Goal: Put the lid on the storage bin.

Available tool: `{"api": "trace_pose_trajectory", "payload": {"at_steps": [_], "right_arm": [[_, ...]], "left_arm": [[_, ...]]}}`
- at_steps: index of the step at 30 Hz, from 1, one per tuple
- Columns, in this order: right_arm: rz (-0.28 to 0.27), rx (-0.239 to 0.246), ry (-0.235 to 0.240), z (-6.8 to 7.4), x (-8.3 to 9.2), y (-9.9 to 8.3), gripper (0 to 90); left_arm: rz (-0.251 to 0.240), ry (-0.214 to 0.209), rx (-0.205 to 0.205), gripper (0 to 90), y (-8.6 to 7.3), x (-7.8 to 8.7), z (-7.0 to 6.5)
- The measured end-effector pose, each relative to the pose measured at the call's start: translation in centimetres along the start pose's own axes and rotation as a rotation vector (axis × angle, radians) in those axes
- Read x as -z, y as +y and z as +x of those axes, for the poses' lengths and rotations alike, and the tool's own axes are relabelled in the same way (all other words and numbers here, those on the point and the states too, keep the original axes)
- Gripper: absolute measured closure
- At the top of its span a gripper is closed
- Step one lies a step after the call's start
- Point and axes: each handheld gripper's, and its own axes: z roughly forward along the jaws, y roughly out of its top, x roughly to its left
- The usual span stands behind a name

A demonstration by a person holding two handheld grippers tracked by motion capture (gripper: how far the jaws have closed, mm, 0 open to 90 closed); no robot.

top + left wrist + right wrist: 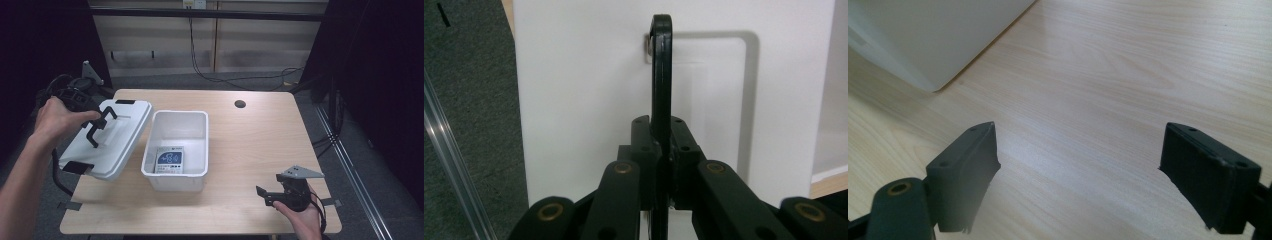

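Up left, left tool [95, 131] clamps tilted lid's handle [100, 126]; right tool [1079, 175] rests released.

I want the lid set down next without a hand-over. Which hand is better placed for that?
The left. Its tongs are already shut on the lid's black handle, holding the white lid tilted beside the bin. The right tongs sit open over bare table.

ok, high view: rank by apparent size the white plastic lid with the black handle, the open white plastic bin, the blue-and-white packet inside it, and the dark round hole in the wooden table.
1-2. White plastic lid and open white plastic bin: look alike; the lid is lifted and tilted, so unranked.
3. Blue-and-white packet.
4. Dark round hole.
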Motion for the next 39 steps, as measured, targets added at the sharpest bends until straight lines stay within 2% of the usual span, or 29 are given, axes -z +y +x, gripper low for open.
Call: {"api": "trace_pose_trajectory", "payload": {"at_steps": [10, 14, 20, 23, 29, 33, 36, 39], "right_arm": [[0.0, -0.002, 0.0, 0.0, 0.0, 0.0, 15.2], [0.0, -0.007, 0.001, 0.0, 0.1, 0.0, 15.2], [-0.001, -0.001, 0.003, 0.0, 0.0, 0.0, 15.2], [-0.001, 0.001, 0.003, 0.0, 0.0, 0.0, 15.2], [-0.001, 0.001, 0.003, 0.0, 0.1, 0.0, 15.2], [-0.002, 0.001, 0.003, 0.0, 0.0, 0.0, 15.2], [-0.001, 0.003, 0.003, 0.0, 0.0, 0.0, 15.1], [-0.003, 0.001, 0.004, 0.1, 0.1, 0.0, 15.2]], "left_arm": [[0.005, -0.003, -0.007, 84.6, 1.1, 0.2, -2.2], [-0.002, 0.008, -0.024, 84.6, 1.6, 0.3, -3.0], [0.004, 0.012, -0.014, 84.6, 2.1, 0.7, -3.9], [0.017, 0.023, -0.033, 84.6, 2.3, 0.5, -4.5], [0.03, 0.011, -0.057, 84.6, 2.7, 0.3, -5.6], [0.026, -0.001, -0.033, 84.5, 3.0, 0.2, -6.1], [0.032, -0.033, -0.032, 84.4, 3.2, -0.1, -6.4], [0.04, -0.021, -0.016, 84.4, 3.5, -0.4, -6.9]]}}
